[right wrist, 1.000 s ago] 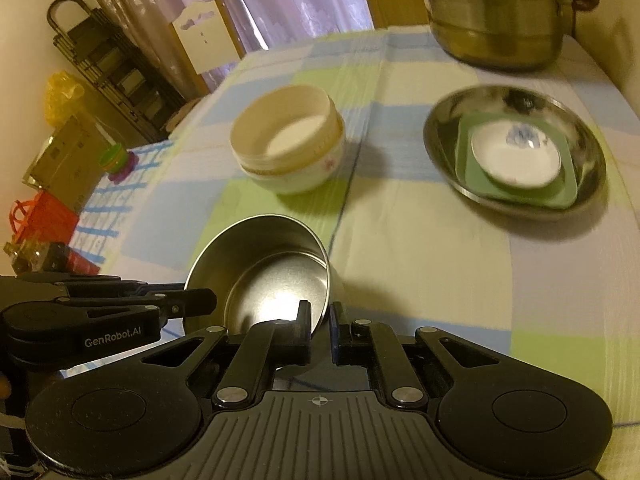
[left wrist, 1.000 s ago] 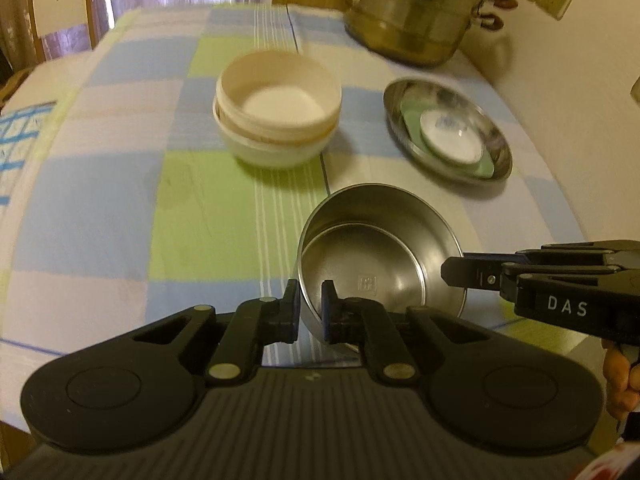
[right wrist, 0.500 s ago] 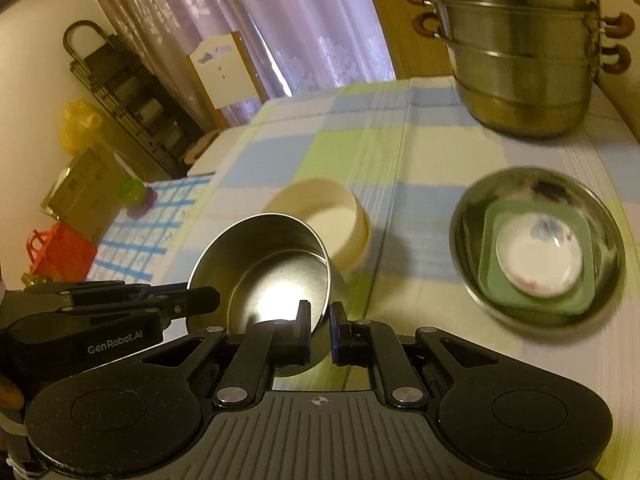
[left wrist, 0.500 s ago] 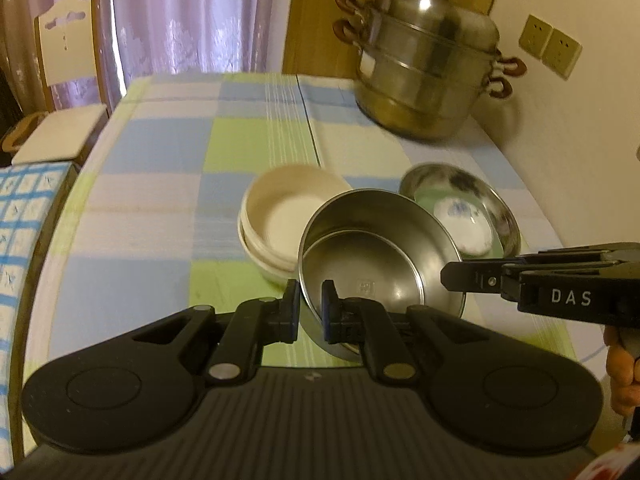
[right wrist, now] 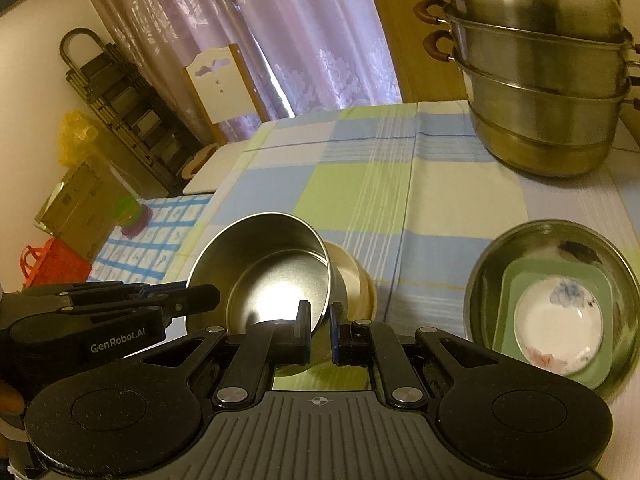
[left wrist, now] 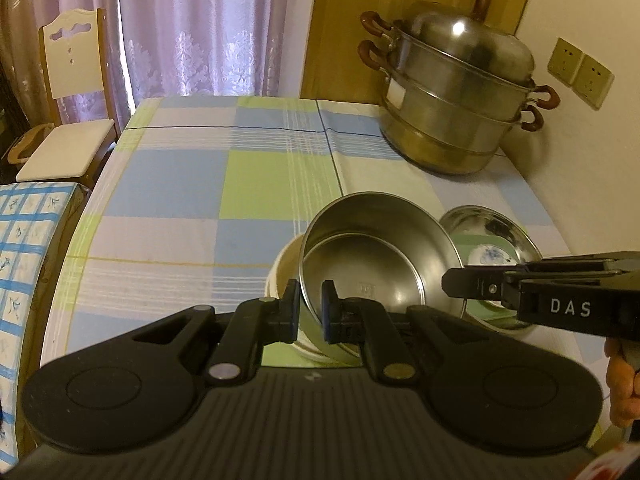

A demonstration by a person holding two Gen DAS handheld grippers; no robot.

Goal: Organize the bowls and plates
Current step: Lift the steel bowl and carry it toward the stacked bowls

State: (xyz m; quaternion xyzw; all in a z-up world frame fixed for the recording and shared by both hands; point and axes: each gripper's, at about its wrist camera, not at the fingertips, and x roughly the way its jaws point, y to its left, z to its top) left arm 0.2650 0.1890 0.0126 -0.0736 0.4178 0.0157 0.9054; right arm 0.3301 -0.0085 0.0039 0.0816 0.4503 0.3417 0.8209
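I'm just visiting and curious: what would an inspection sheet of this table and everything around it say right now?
Surface: checked tablecloth covers the table.
Job's things: steel bowl held above the cream bowls; steel dish holds a green plate and a white saucer.
Clutter: steamer pot at the far corner.
Grippers: left gripper and right gripper both clamp the steel bowl's rim.
Cables: nothing seen.
Surroundings: chair, curtains, wall sockets.

Your steel bowl (left wrist: 380,264) tilts above the cream bowls (left wrist: 280,276); the plate stack (right wrist: 556,312) sits at three o'clock.
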